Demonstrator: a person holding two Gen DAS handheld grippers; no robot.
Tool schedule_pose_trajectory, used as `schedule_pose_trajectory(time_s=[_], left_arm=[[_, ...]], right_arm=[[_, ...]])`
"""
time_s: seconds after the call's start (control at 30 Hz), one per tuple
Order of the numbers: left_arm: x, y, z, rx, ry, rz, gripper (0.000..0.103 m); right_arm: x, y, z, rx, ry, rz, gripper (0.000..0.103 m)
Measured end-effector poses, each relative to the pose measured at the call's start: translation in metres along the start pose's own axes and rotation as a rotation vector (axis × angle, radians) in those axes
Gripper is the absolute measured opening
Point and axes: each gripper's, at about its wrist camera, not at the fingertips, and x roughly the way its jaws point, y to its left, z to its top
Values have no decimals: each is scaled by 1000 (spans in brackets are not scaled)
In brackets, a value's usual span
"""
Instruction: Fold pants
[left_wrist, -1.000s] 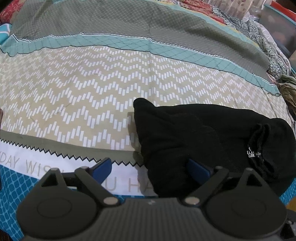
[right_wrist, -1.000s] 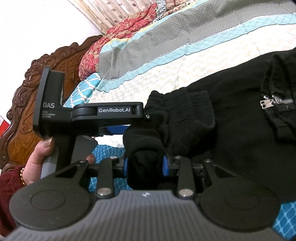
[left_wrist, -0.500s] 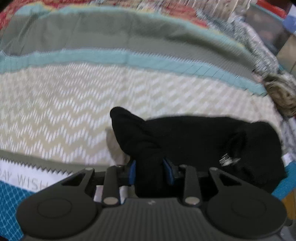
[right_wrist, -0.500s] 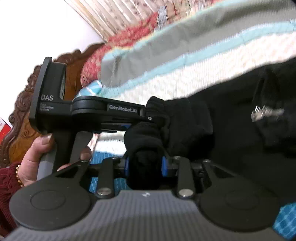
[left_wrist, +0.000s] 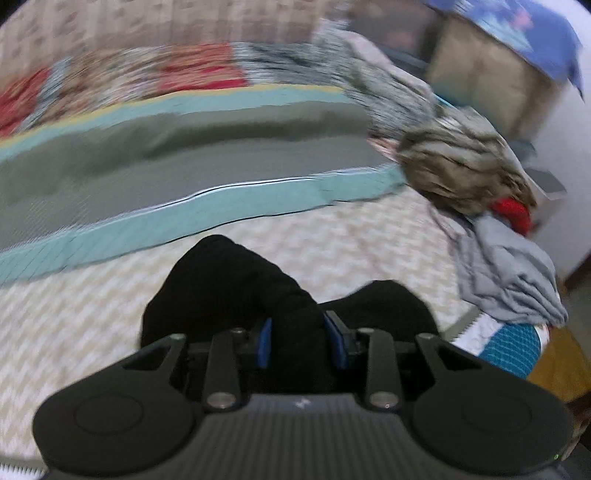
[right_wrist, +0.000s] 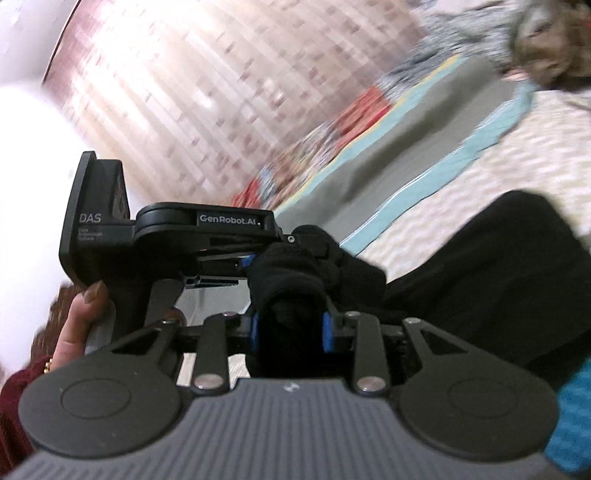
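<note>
The black, soft knitted pants lay bunched on the bed's zigzag-patterned cream, teal and grey bedspread, one thick fold raised. The left gripper had its jaws clamped on that fold. The right gripper pinched another rolled edge; motion blur hid finer detail, perhaps ribbing.

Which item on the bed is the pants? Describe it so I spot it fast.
On the striped bedspread, look at its pale zigzag band, nearest the camera. The pants are the only plain black bundle there, unlike the grey cloth and the furry brown heap.
</note>
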Motion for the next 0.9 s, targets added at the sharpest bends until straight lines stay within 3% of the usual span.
schedule_pose_trajectory(time_s=[0.23,0.3,0.4,0.47,0.57,0.73,0.8,0.9], left_arm=[[66,-96,13,162,80,-40,30],[85,-116,8,205,100,-35,34],[112,-138,-5,279,126,-12,58],[116,-144,-13,312,122,-1,67],[101,-141,-11,317,103,-40,77],[37,-95,7,176,-36,-84,82],[20,-74,8,118,-75,-51,82],[7,-38,-4,39,-88,53,81]], right_arm=[[-46,-54,12,118,-135,-103,33],[-50,-67,10,153,-159,-152,33],[-55,-84,-2,202,-175,-259,37],[-55,-90,-10,207,-172,-315,52],[-65,-93,-11,204,-184,-318,59],[-80,-73,3,64,-281,-352,59],[-82,-69,11,16,-298,-351,58],[-63,-63,35,-68,-275,-315,46]])
